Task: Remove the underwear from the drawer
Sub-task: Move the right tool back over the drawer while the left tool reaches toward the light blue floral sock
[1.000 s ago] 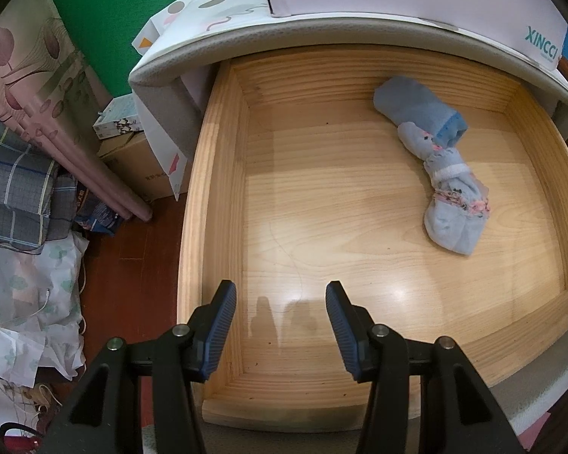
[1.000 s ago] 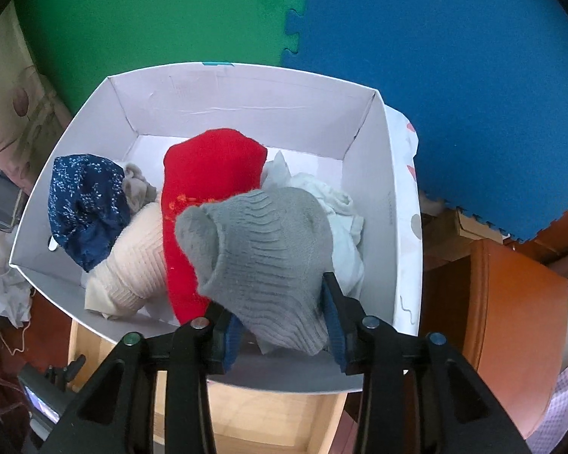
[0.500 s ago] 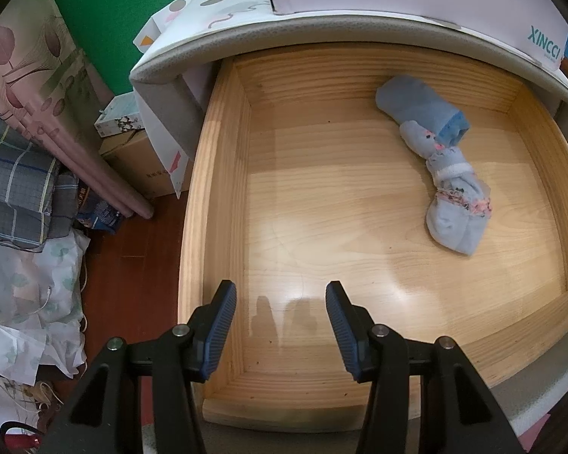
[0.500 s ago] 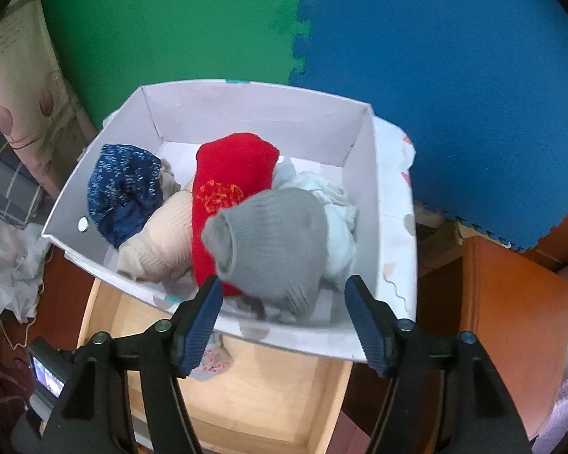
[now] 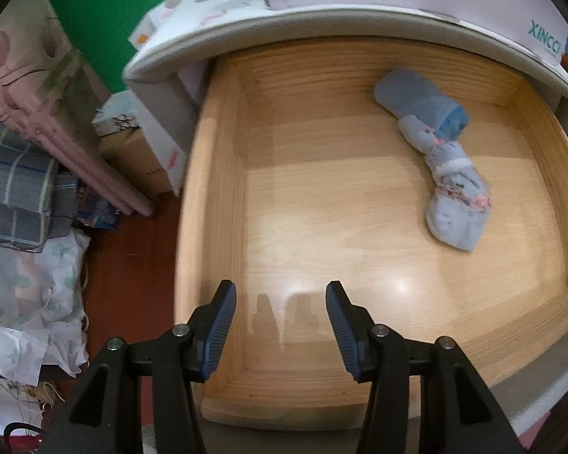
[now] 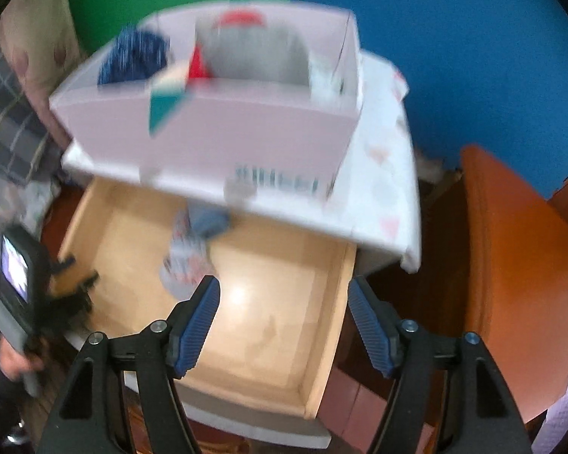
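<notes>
Your right hand-held gripper (image 6: 284,325) is pulling back from the white box (image 6: 246,140) and coming down over the open drawer (image 6: 333,302); a second ago it was clamped on a grey garment above that box, and now its jaws, which have just been opening, are standing wide with nothing between them. That grey piece (image 6: 257,53) is lying in the box with the red and dark blue ones, so one more item is looking delivered and you are heading back for the next. Your left hand-held gripper (image 5: 280,325) is hanging half open and empty over the drawer's front left corner, unmoved. Only one bundle is remaining inside: the pale blue underwear (image 5: 441,159), rolled up and lying on the drawer floor toward the back right, well apart from the left jaws. In the blurred right view the same underwear (image 6: 191,249) is sitting just beyond the left fingertip (image 6: 202,314), up and to the left of it, near the box's overhanging edge.
</notes>
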Demonstrator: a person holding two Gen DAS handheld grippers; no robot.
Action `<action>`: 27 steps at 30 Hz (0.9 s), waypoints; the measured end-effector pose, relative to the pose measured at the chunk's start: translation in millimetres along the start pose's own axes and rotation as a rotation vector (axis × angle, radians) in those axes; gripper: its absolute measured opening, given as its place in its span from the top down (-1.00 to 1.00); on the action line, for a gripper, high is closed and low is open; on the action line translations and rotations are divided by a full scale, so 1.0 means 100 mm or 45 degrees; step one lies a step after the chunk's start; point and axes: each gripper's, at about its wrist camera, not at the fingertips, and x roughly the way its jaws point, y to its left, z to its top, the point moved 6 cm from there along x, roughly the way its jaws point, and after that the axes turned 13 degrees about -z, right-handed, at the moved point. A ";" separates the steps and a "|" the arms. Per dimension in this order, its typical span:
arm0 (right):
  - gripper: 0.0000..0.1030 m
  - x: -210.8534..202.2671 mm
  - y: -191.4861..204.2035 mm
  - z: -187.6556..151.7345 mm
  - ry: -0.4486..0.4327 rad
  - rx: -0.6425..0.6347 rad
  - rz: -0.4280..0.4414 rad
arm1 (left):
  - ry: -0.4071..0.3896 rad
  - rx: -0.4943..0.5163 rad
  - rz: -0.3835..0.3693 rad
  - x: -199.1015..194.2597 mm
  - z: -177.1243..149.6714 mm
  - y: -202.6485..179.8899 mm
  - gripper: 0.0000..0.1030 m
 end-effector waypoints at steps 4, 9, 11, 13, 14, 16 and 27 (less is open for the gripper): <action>-0.31 0.37 0.15 -0.37 0.088 -0.021 0.045 | 0.001 0.064 0.027 -0.04 0.07 -0.11 0.02; -0.31 0.71 0.32 -0.71 0.177 -0.032 0.101 | -0.002 0.074 -0.017 -0.08 0.22 -0.29 0.02; -0.31 0.77 0.32 -0.75 0.186 -0.029 0.103 | 0.001 0.074 -0.038 -0.06 0.27 -0.38 0.02; -0.31 0.83 0.33 -0.81 0.203 -0.023 0.120 | 0.009 0.078 -0.054 -0.03 0.33 -0.46 0.02; -0.31 0.85 0.33 -0.82 0.202 -0.022 0.126 | 0.015 0.083 -0.060 0.00 0.35 -0.52 0.02; -0.31 0.88 0.34 -0.84 0.195 -0.029 0.132 | 0.024 0.083 -0.078 0.04 0.39 -0.58 0.02; -0.31 1.05 0.40 -0.88 0.238 -0.027 0.135 | 0.078 0.008 -0.117 0.28 0.55 -0.76 0.02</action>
